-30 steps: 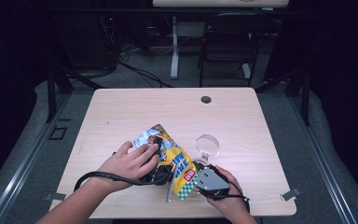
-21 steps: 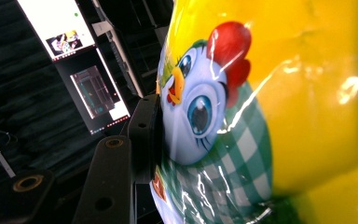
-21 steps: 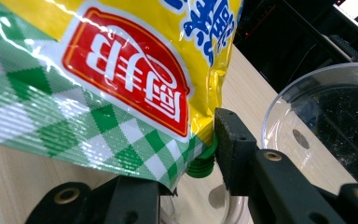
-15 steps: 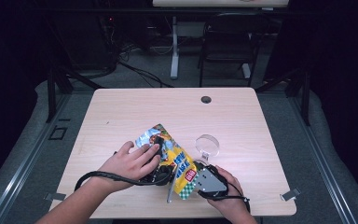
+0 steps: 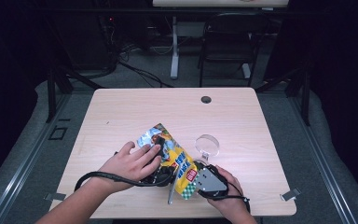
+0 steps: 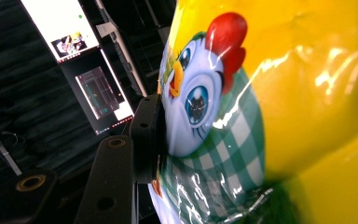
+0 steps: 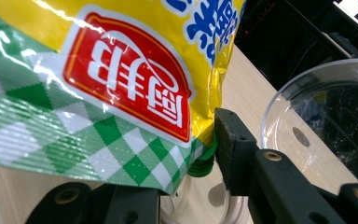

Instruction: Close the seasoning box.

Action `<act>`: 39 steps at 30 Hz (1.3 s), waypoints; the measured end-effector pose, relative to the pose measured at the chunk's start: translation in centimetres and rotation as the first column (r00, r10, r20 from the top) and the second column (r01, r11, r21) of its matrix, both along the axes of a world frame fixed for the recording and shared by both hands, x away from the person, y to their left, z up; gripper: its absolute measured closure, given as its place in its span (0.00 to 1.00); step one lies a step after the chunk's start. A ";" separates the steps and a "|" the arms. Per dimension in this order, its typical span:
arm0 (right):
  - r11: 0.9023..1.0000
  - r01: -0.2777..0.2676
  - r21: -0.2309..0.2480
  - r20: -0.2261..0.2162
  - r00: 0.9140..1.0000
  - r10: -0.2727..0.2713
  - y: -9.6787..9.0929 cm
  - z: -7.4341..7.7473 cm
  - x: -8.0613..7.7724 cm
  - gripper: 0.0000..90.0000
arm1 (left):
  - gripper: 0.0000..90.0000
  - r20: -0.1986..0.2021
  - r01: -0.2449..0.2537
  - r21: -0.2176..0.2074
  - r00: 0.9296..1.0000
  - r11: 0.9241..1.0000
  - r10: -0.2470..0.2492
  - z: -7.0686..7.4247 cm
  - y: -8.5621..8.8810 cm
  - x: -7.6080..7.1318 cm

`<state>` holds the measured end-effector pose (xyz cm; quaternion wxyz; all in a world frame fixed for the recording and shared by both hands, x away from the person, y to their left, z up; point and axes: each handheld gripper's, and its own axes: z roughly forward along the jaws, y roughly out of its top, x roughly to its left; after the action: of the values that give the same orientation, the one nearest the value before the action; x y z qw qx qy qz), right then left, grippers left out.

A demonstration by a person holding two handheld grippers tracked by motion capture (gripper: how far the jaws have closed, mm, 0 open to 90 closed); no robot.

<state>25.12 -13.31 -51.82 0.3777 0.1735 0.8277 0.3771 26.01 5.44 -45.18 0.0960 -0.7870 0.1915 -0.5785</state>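
Observation:
A yellow snack bag (image 5: 168, 148) with a cartoon chicken (image 6: 200, 98), green checks and a red logo (image 7: 130, 88) lies slanted near the table's front edge. My left gripper (image 5: 164, 173) sits under the person's left hand at the bag's left side. One black pad (image 6: 145, 135) presses the chicken print; the other jaw is hidden behind the bag. My right gripper (image 5: 193, 176) holds the bag's lower corner. Its right pad (image 7: 230, 140) touches the crimped edge, and its left jaw is hidden under the bag. A small green piece (image 7: 201, 163) shows beside that pad.
A clear round dish (image 5: 207, 145) stands on the light wooden table (image 5: 121, 116) just right of the bag, close to the right gripper. A dark grommet hole (image 5: 206, 99) sits near the far edge. Chairs and cables lie beyond the table.

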 end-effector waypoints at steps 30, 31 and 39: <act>0.998 -0.003 0.057 -0.035 0.999 0.005 -0.4 -0.1 0.4 0.79 | 0.67 0.002 0.016 0.012 1.000 1.000 -0.016 0.6 -0.3 -0.4; 0.998 -0.003 0.057 -0.035 0.999 0.005 -0.4 -0.1 0.4 0.79 | 0.67 0.002 0.016 0.012 1.000 1.000 -0.016 0.6 -0.3 -0.4; 0.998 0.002 0.066 -0.045 0.999 0.001 -0.4 -0.3 0.5 0.79 | 0.67 0.004 0.021 0.014 1.000 1.000 -0.022 0.8 -0.5 -0.6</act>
<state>25.63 -13.67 -52.09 0.3531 0.1946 0.8230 0.4001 25.41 4.97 -44.39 0.0957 -0.7832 0.2039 -0.5796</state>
